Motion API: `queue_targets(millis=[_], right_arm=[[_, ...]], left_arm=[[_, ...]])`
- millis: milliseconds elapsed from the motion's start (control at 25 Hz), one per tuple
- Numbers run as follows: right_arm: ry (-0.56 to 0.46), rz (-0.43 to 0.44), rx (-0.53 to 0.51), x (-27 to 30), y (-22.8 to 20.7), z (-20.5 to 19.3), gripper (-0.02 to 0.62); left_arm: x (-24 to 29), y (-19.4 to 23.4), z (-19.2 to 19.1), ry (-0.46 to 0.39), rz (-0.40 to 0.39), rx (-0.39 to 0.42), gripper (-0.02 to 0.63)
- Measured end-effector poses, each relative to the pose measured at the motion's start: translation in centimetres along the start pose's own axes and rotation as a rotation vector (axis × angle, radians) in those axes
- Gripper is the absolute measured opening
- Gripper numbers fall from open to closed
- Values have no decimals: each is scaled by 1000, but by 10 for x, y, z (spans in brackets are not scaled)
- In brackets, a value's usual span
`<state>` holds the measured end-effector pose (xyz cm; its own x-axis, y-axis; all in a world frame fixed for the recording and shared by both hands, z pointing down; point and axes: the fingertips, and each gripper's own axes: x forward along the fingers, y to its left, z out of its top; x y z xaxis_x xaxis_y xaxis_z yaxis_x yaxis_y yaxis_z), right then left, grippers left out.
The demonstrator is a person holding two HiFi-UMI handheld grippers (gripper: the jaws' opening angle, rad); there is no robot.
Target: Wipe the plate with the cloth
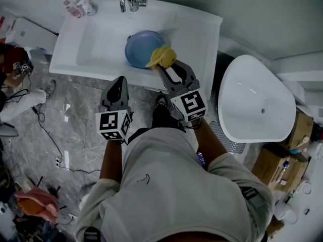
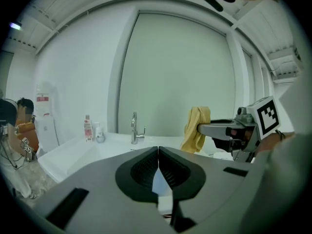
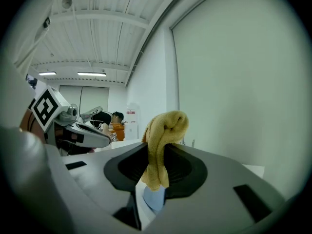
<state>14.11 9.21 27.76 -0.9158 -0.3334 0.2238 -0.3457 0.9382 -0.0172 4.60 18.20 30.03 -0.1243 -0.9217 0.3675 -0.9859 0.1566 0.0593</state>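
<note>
Pale shirt (image 1: pixel 166 185) up close | left gripper (image 1: pixel 120 80) jaws pressed together, empty | right gripper (image 1: pixel 160 67) clamps yellow cloth (image 1: pixel 162 56) over blue plate (image 1: pixel 140 49) rim, in sink (image 1: pixel 96 39)

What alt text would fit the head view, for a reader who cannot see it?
Seen from above, a person holds the right gripper shut on a yellow cloth over the near edge of a blue plate that lies in a white sink. The left gripper, shut and empty, hangs near the sink's front edge.
</note>
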Motion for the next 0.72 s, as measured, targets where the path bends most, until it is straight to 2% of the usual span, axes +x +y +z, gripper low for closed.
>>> queue_targets(millis=[360,720], right_arm=[[69,9,88,59,-46,-25,90],[163,-80,80,110,-79,-44,89]], left_arm=[[81,24,-11,156,-51,-18,20],[155,66,-21,246,-151,-3,20]])
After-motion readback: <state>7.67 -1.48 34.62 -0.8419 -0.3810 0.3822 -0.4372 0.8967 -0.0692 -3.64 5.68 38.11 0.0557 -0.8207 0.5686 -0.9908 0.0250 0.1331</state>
